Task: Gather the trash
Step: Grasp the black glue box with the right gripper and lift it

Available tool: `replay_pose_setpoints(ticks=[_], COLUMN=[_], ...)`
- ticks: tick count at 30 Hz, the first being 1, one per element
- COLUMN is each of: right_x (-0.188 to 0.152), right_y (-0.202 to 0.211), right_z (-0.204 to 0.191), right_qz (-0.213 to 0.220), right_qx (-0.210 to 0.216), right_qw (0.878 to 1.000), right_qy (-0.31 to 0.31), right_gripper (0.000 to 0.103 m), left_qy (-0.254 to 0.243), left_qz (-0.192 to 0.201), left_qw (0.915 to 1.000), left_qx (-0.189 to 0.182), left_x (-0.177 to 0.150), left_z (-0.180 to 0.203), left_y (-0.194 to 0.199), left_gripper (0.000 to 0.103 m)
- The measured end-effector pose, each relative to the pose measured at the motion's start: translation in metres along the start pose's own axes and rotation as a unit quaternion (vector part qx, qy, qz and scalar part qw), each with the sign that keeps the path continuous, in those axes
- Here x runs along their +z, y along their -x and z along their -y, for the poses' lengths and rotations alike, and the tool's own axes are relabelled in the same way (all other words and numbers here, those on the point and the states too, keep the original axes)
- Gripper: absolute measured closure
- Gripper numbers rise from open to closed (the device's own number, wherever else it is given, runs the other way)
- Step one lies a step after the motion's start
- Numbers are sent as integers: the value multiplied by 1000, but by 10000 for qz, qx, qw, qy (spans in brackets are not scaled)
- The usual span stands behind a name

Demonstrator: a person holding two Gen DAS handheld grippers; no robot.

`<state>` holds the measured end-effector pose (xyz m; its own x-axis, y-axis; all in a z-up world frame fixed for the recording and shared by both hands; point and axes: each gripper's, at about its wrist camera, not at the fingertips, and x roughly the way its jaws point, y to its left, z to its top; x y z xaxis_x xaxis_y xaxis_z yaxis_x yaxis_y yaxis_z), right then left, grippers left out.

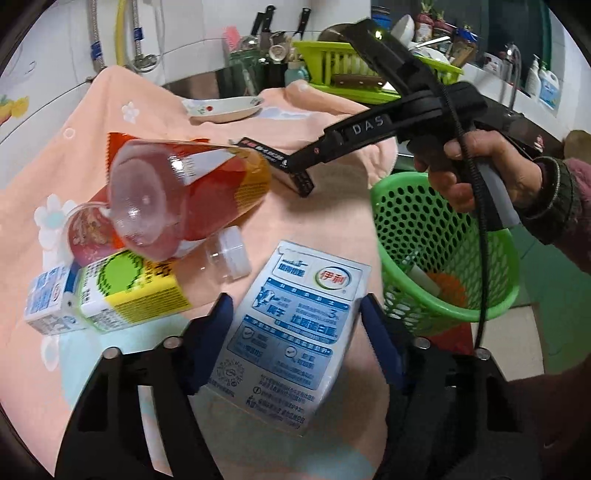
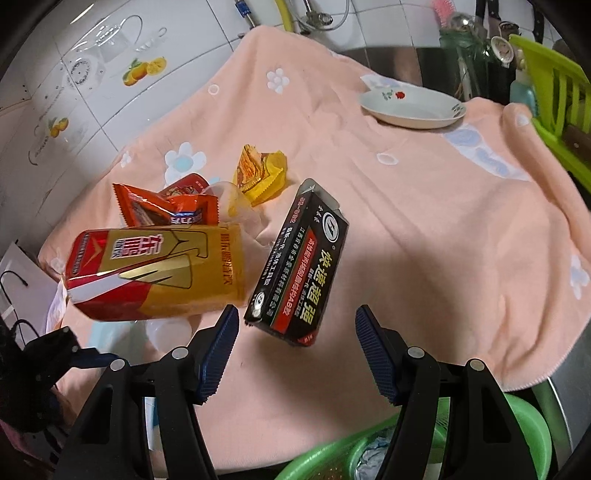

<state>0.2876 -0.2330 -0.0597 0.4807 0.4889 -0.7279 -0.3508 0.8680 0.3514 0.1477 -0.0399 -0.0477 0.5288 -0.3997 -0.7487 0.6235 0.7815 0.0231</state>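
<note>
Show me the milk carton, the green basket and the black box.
milk carton (image 1: 291, 325), left wrist view, printed front face
green basket (image 1: 417, 236), left wrist view, perforated inner wall
black box (image 2: 299, 266), right wrist view, lettered top face

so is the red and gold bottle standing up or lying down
Lying down. The bottle rests on its side on the peach towel, its clear base facing the left wrist camera and its label running sideways in the right wrist view.

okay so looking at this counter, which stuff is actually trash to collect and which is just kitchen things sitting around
Trash job: milk carton between the open left gripper fingers, black box, bottle, snack wrappers, green basket.

Just there: plate, dish rack, knives, peach towel.
</note>
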Motion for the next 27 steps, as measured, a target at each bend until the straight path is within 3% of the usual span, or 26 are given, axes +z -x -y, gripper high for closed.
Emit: replay_pose_setpoints(ticks=[5,10,15,19,22,27], right_x=[7,13,17,21,22,17], right_y=[-14,-27,-36,-40,-43,-38], right_z=[6,13,18,16,13,14], right_qz=[-69,-160,-213,-202,-195,-176], right_qx=[104,230,300,257,165,170], right_qw=[9999,9992,9984,9986,9990,9992], right_qy=[-99,-283,-428,-422,-354,-312], right_gripper=[39,39,39,39,49,53], left_qy=[100,241,200,168,81,146], left_qz=[-90,-86,-53,-38,-169,-242], left_qw=[9997,9995,9995,9997,9997,9996], left_qx=[195,165,247,196,177,20], left_x=[-5,-4,-3,0,-1,1], left_z=[-7,-11,-13,-14,-15,-20], left_y=[4,6,7,6,-1,-7], left_gripper=[47,46,32,27,27,25])
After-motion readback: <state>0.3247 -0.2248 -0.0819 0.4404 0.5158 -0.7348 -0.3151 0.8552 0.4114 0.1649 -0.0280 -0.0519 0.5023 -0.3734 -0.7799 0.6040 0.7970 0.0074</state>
